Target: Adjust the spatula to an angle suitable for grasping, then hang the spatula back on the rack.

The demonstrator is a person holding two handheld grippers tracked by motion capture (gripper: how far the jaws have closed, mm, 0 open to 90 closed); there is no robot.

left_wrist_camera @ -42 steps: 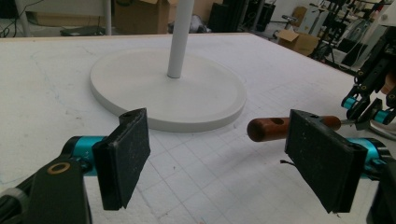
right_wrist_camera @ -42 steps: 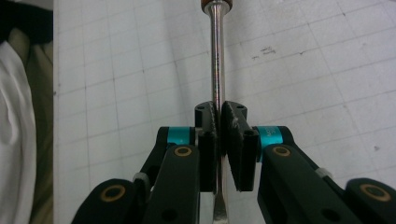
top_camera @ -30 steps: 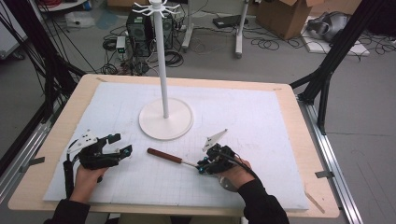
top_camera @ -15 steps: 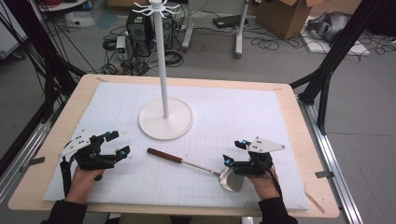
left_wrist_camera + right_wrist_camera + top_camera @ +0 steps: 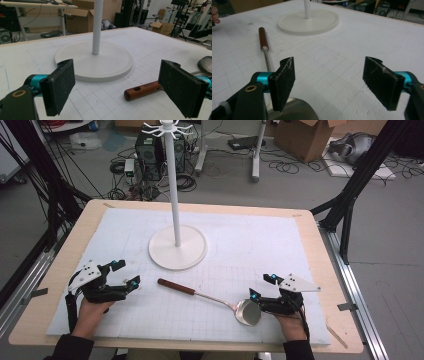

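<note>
ladle (image 5: 210, 296) lies flat on the white gridded mat (image 5: 260, 245), steel bowl touching or just under the left jaw of the right gripper (image 5: 262, 287), wooden handle reaching away toward the left gripper (image 5: 126, 273). right gripper jaws have just been opening and now stand spread, nothing between them; left gripper spread wide as well, handle end (image 5: 142, 90) just inside its right jaw, not pinched. judged stiff and fairly light, bowl-heavy; polished bowl and thin wire shank likely slippery, varnished round handle the better hold, near its hanging hole. white stand (image 5: 177, 245) ahead of both grippers: smooth disc base, slim post; hooks at the top look thin, hard to tell.
</note>
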